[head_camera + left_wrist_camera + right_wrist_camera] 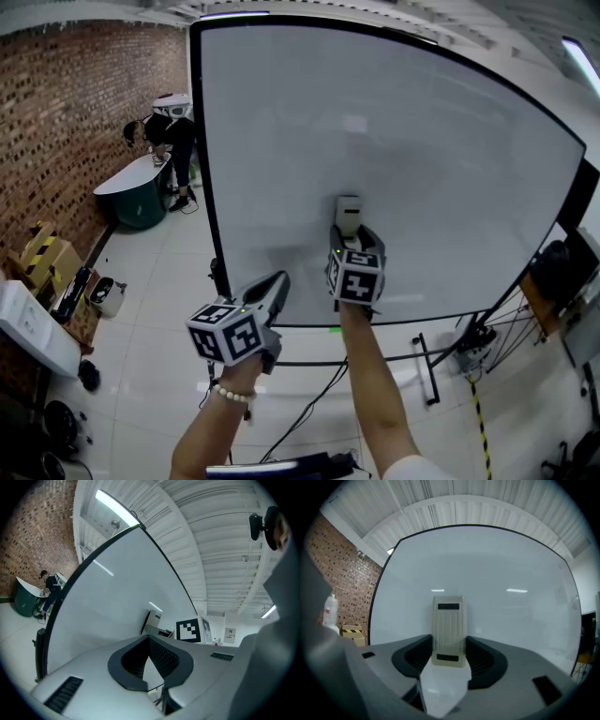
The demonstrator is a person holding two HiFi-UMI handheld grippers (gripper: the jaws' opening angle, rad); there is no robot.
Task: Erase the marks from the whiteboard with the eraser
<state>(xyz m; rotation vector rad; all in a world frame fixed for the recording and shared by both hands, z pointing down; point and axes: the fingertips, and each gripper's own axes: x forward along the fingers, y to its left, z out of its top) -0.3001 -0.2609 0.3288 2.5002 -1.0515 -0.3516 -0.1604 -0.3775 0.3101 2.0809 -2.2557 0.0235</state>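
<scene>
Eraser (449, 620), pale beige, ribbed, upright in right gripper (449, 641), against whiteboard (511, 573).

A lab-like workroom with brick wall (66, 122), floor cables (305, 412), boxes (47, 258)

The eraser (349, 215) sits against the whiteboard (403, 131), between the right gripper's (349, 229) jaws. The left gripper (277, 281) is lower down, to its left.

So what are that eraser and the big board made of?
The eraser looks like beige moulded plastic, matte, with ribbed grooves down its back. The whiteboard seems to be a smooth, glossy coated panel, since it shows bright reflections. What lies under the coating can't be told.
</scene>
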